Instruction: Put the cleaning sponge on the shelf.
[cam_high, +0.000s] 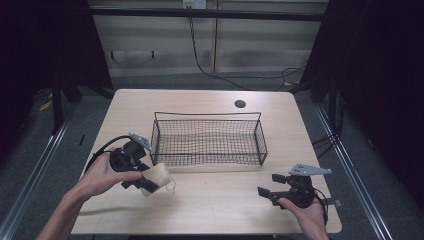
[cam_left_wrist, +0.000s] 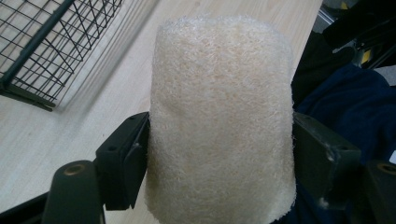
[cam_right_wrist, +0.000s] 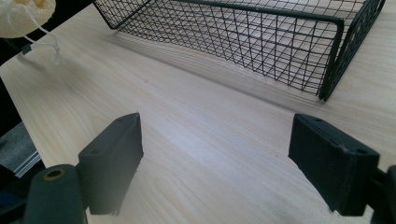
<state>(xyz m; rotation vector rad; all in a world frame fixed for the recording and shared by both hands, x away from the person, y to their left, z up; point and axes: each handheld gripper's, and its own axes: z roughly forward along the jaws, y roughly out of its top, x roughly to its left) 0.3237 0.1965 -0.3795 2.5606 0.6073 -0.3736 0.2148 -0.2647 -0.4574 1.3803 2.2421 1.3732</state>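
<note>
The left gripper (cam_high: 148, 182) pinches a pale loofah (cam_left_wrist: 222, 121) just left of the wire basket's (cam_high: 209, 141) front corner. The right gripper (cam_high: 273, 186), jaws spread, hovers right of the basket, which holds nothing, on the wooden table (cam_high: 210, 202).

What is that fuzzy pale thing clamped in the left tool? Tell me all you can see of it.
The loofah pad is a cream, rough-fibred block with rounded corners, like a natural scrubbing sponge. The left gripper is shut on it, a black jaw pressing on each side. It is held near the wire basket's front left corner, outside it. A thin string loop hangs from one end. Whether it touches the table is unclear.
</note>
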